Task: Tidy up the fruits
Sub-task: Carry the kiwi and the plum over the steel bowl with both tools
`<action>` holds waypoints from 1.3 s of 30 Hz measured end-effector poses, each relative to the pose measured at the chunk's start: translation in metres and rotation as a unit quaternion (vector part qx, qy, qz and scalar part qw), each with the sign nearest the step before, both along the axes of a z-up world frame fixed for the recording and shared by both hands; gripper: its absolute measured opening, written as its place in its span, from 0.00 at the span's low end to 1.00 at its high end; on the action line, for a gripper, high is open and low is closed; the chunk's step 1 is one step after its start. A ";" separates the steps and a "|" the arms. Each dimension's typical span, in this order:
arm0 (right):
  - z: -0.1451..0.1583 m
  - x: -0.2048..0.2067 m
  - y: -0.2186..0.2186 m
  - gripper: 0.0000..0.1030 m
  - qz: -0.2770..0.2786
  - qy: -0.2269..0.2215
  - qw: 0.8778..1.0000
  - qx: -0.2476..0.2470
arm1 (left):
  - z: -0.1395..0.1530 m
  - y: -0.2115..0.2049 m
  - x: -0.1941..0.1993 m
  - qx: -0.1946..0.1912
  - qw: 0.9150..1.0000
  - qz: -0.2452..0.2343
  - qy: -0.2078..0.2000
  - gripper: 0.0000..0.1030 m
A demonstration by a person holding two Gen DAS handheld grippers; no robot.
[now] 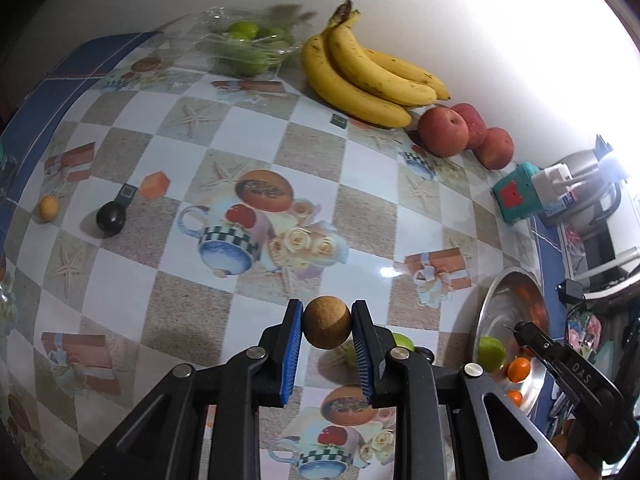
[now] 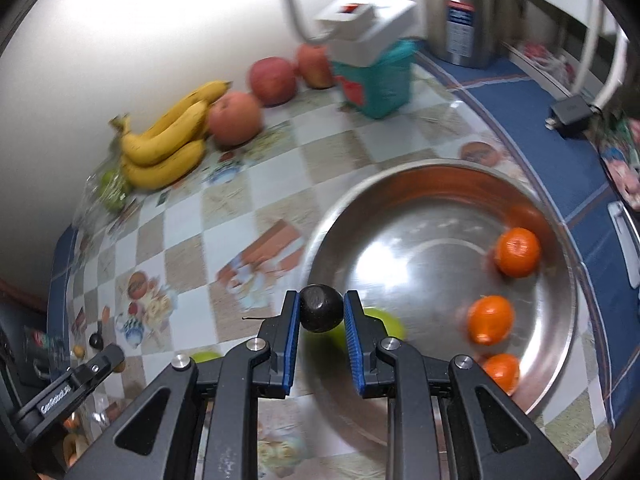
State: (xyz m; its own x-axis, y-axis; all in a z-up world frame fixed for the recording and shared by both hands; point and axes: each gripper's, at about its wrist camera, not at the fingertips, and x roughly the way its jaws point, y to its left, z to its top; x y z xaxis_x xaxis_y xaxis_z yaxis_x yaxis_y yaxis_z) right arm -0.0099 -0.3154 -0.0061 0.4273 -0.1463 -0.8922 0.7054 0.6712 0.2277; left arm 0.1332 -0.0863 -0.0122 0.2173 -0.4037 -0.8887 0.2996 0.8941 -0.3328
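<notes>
Pinching a round brown fruit (image 1: 326, 322) above the patterned tablecloth (image 1: 256, 152), the left gripper (image 1: 326, 330) hangs beside the steel bowl (image 2: 560, 320). Over that bowl's near rim, the right gripper (image 2: 322, 312) clamps a dark fruit (image 2: 321, 307), with oranges (image 2: 516, 251) and a green fruit (image 2: 390, 326) inside.

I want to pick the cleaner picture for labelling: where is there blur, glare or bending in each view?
Left wrist view: mostly sharp, though the limes are smeared; strong glare whitens the wall; the table checks curve. Right wrist view: motion blur on the bowl, apples and bananas; glare at upper left.
</notes>
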 end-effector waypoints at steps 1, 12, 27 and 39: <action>0.000 -0.004 -0.006 0.22 -0.008 0.002 1.000 0.000 | 0.001 -0.003 -0.002 0.000 1.000 -0.004 -0.002 0.26; -0.004 -0.039 -0.051 0.22 -0.073 0.005 0.997 0.008 | 0.014 -0.058 -0.038 -0.011 0.996 -0.083 -0.020 0.26; -0.011 -0.059 -0.075 0.22 -0.100 0.001 0.995 0.018 | 0.013 -0.142 -0.106 -0.032 0.972 -0.230 -0.036 0.26; -0.022 -0.059 -0.083 0.23 -0.092 -0.009 0.996 0.017 | -0.014 -0.170 -0.123 -0.008 0.964 -0.265 -0.033 0.26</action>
State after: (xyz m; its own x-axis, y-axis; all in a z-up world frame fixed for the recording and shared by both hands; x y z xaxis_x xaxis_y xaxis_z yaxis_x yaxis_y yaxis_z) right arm -0.0693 -0.3985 -0.0284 0.4123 -0.1930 -0.8904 0.8115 0.5220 0.2626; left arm 0.0098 -0.2562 -0.0263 0.0321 -0.4871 -0.8728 0.7335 0.6047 -0.3105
